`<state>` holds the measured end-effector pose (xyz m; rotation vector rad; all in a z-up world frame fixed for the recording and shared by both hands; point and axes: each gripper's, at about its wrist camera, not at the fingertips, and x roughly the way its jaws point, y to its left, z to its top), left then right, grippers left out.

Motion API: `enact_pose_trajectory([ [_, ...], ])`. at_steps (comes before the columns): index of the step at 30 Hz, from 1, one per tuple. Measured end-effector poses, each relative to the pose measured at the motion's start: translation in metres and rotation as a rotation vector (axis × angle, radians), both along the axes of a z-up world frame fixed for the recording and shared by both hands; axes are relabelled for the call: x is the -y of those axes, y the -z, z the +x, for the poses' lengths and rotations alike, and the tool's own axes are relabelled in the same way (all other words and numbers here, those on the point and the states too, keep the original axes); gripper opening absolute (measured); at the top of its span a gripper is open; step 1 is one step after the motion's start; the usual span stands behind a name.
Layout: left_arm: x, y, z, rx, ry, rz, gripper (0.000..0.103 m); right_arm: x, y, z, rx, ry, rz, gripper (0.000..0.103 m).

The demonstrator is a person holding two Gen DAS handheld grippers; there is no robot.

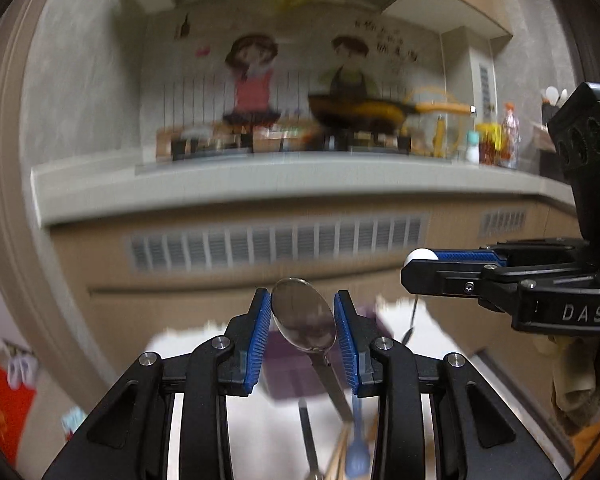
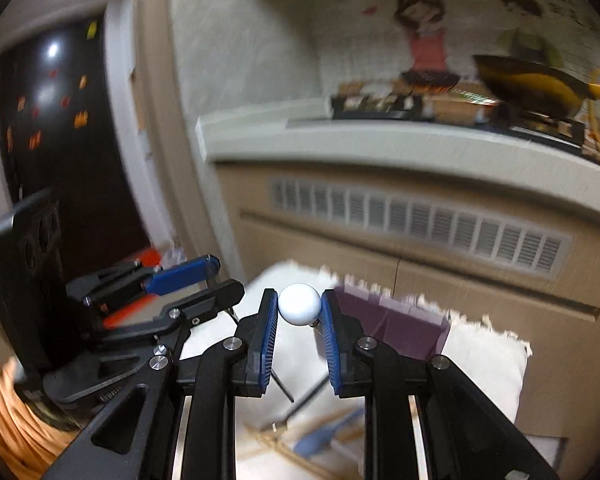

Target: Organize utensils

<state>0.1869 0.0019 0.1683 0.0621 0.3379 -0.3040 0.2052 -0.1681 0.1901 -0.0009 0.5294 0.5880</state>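
Up close, label by label:

Metal spoon (image 1: pixel 303 322): a shiny steel bowl, oval and mirror-like, standing upright with its flat handle running down and away below; it is lifted clear of the table.
Left hand-held gripper (image 1: pixel 302 320): partly closed, its blue ribbed pads pressing on the two edges of the spoon bowl.
White ball (image 2: pixel 299 304): a smooth, matt white sphere, the head of a thin dark utensil whose shaft slants down beneath it; what kind of utensil cannot be told.
Right hand-held gripper (image 2: pixel 299 305): narrowed to a small gap, pads clamped on either side of the white ball.
Blue spoon (image 2: pixel 326 432): pale blue plastic, lying below on the table beside light wooden chopsticks (image 2: pixel 320 420), blurred.
Purple box (image 2: pixel 396 328): a compartmented organiser resting on a white fringed cloth (image 2: pixel 484 356).
Table (image 1: pixel 500 372): only a bare edge shows beside the cloth.
Room: a kitchen, with a grey counter (image 1: pixel 260 188), a wok (image 1: pixel 360 112) on a stove, vented beige cabinets and a cartoon wall sticker (image 1: pixel 252 80); everything blurred.
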Motion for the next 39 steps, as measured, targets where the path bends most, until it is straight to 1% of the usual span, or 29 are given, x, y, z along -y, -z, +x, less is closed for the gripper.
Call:
enact_pose_trajectory([
  [1, 0.003, -0.014, 0.009, 0.015, 0.003, 0.005, 0.034, 0.004, -0.009, 0.007, -0.002, 0.009, 0.028, 0.021],
  [3, 0.008, -0.030, 0.019, 0.046, -0.006, 0.017, 0.034, 0.014, -0.025, 0.024, -0.002, 0.039, 0.082, 0.021],
  [5, 0.013, -0.044, 0.029, 0.080, -0.012, 0.039, 0.034, 0.021, -0.034, 0.037, 0.010, 0.077, 0.101, 0.021],
  [7, 0.017, -0.050, 0.045, 0.099, -0.019, 0.056, 0.034, 0.029, -0.033, 0.048, 0.003, 0.093, 0.124, 0.021],
  [9, 0.022, -0.048, 0.063, 0.089, -0.015, 0.066, 0.034, 0.036, -0.024, 0.066, -0.024, 0.109, 0.147, 0.021],
  [13, 0.039, -0.021, 0.108, 0.031, -0.005, 0.082, 0.034, 0.049, 0.011, 0.096, -0.089, 0.144, 0.150, 0.021],
  [16, 0.048, 0.016, 0.141, -0.052, -0.005, 0.095, 0.034, 0.054, 0.049, 0.123, -0.184, 0.170, 0.162, 0.021],
  [17, 0.050, 0.032, 0.153, -0.095, -0.002, 0.095, 0.034, 0.055, 0.062, 0.130, -0.216, 0.178, 0.165, 0.021],
  [18, 0.051, 0.042, 0.161, -0.125, -0.003, 0.097, 0.034, 0.056, 0.080, 0.139, -0.256, 0.186, 0.163, 0.021],
  [21, 0.053, 0.084, 0.185, -0.233, -0.011, 0.106, 0.034, 0.055, 0.114, 0.151, -0.299, 0.214, 0.114, 0.021],
  [23, 0.053, 0.106, 0.193, -0.284, -0.013, 0.108, 0.034, 0.052, 0.135, 0.157, -0.328, 0.213, 0.083, 0.021],
  [25, 0.053, 0.120, 0.197, -0.317, -0.014, 0.097, 0.034, 0.049, 0.147, 0.159, -0.339, 0.218, 0.054, 0.021],
  [27, 0.052, 0.131, 0.199, -0.351, -0.010, 0.078, 0.036, 0.045, 0.156, 0.157, -0.336, 0.220, 0.011, 0.021],
  [29, 0.048, 0.136, 0.198, -0.364, -0.016, 0.054, 0.046, 0.042, 0.160, 0.153, -0.316, 0.231, -0.031, 0.026],
  [30, 0.045, 0.136, 0.194, -0.363, -0.023, 0.040, 0.047, 0.040, 0.159, 0.147, -0.292, 0.232, -0.061, 0.030],
  [33, 0.034, 0.127, 0.176, -0.344, -0.036, 0.008, 0.050, 0.036, 0.151, 0.126, -0.212, 0.242, -0.142, 0.033],
  [34, 0.031, 0.123, 0.171, -0.337, -0.039, 0.002, 0.053, 0.033, 0.145, 0.120, -0.186, 0.244, -0.169, 0.036],
  [35, 0.026, 0.119, 0.162, -0.327, -0.045, -0.001, 0.056, 0.031, 0.142, 0.109, -0.155, 0.245, -0.200, 0.039],
  [37, 0.018, 0.115, 0.142, -0.311, -0.050, 0.004, 0.059, 0.029, 0.137, 0.091, -0.117, 0.243, -0.235, 0.055],
  [39, 0.014, 0.116, 0.122, -0.306, -0.036, 0.014, 0.060, 0.027, 0.137, 0.074, -0.088, 0.234, -0.265, 0.061],
])
